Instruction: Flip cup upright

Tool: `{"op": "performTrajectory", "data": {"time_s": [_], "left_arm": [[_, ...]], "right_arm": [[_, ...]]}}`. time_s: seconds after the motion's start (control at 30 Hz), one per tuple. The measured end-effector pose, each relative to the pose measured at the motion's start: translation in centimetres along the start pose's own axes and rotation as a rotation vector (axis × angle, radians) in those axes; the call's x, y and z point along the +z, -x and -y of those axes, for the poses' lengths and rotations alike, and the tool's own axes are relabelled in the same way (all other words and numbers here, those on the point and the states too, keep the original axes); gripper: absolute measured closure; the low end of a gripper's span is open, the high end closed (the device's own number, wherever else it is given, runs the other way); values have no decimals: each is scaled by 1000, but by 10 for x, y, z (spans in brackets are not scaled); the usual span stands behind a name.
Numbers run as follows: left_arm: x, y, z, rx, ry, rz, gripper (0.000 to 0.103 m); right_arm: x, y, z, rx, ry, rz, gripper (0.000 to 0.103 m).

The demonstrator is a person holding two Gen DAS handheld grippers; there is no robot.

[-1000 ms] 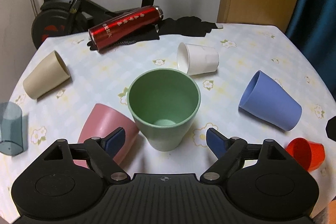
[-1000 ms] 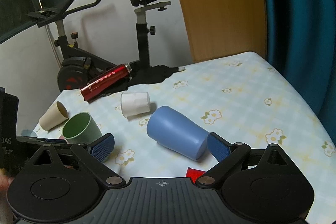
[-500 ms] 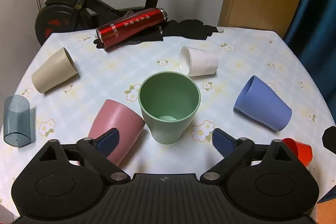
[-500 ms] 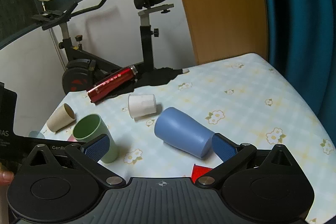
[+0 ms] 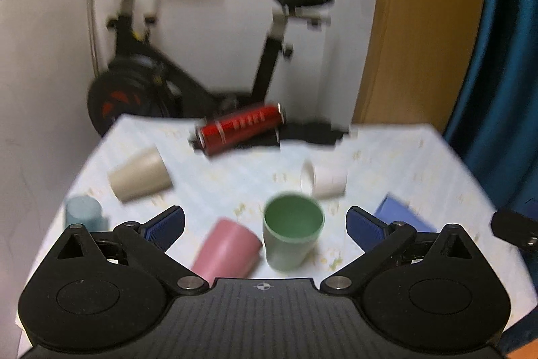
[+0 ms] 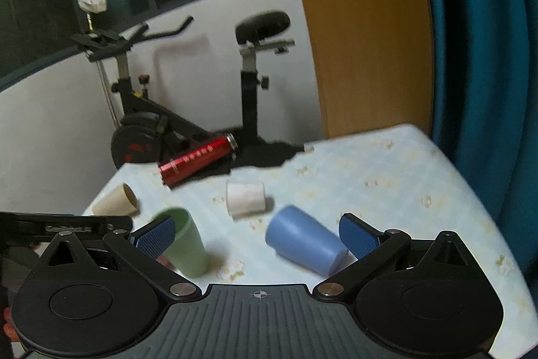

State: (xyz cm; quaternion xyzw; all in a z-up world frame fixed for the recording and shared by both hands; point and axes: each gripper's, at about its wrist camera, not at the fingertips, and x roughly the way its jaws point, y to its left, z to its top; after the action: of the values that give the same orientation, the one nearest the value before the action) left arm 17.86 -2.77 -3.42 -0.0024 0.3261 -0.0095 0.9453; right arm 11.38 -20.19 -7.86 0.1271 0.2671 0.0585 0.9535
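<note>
A green cup (image 5: pixel 292 236) stands upright on the flowered table, also in the right wrist view (image 6: pixel 184 247). My left gripper (image 5: pixel 265 222) is open and empty, raised and back from it. My right gripper (image 6: pixel 256 229) is open and empty above the near table edge. A blue cup (image 6: pixel 306 245) lies on its side between its fingers' line of sight; in the left wrist view only a part of the blue cup (image 5: pixel 401 213) shows.
A pink cup (image 5: pixel 227 250), a beige cup (image 5: pixel 139 174), a white cup (image 5: pixel 324 180) and a red bottle (image 5: pixel 240 127) lie on their sides. A small grey-blue cup (image 5: pixel 83 213) stands at the left edge. An exercise bike (image 6: pixel 188 110) stands behind the table.
Both grippers have pulled back and up from the table, so the cups look smaller and lower. The green cup stays upright. The left view is blurred by motion.
</note>
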Motion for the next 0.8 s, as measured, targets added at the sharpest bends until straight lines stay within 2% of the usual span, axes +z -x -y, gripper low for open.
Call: {"op": "performTrajectory", "data": {"time_s": [0.17,0.37,0.53,0.8], "left_arm": [[3,55,-10,13,9,167,0],[-1,99,-9,63,-27,309,0],[-2,113,-6,104,-34,352,0],[-4,120,-7,126,-31,370,0]], "right_arm": [[15,29,-17,4,52,81,0],[26,62,-40,11,109,180,0],[29,77,-52,2,150,223,0],[27,84,-55,6,154,229,0]]}}
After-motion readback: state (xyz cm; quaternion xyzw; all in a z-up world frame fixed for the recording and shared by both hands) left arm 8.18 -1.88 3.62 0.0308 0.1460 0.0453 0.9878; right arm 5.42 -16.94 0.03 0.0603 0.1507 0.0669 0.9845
